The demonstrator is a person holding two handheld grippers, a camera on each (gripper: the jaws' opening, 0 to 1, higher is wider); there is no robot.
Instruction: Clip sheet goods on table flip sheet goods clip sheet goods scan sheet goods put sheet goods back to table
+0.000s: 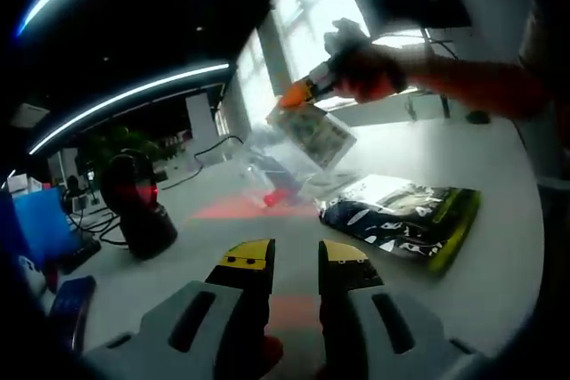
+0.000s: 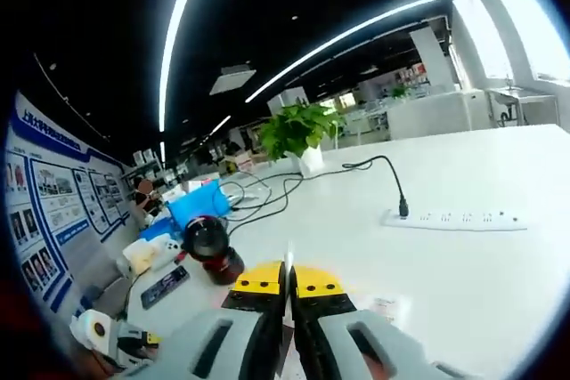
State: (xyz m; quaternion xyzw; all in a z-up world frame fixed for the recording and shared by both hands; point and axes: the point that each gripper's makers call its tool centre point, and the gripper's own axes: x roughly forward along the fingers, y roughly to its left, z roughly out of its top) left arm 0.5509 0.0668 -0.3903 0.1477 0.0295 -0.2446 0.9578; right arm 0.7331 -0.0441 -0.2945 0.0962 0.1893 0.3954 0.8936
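Looking along the left gripper (image 1: 296, 260), its jaws stand apart and empty above the table (image 1: 499, 246); the right gripper (image 1: 303, 93) dangles a clear sheet packet (image 1: 312, 135) over red scan light, right of the scanner (image 1: 135, 202). From the right gripper (image 2: 288, 279), jaws pinch the packet's thin edge (image 2: 289, 260), scanner (image 2: 210, 246) lying lower left.

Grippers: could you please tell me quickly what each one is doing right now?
Left gripper: open, holding nothing.
Right gripper: shut on a clear packet, held above the table.
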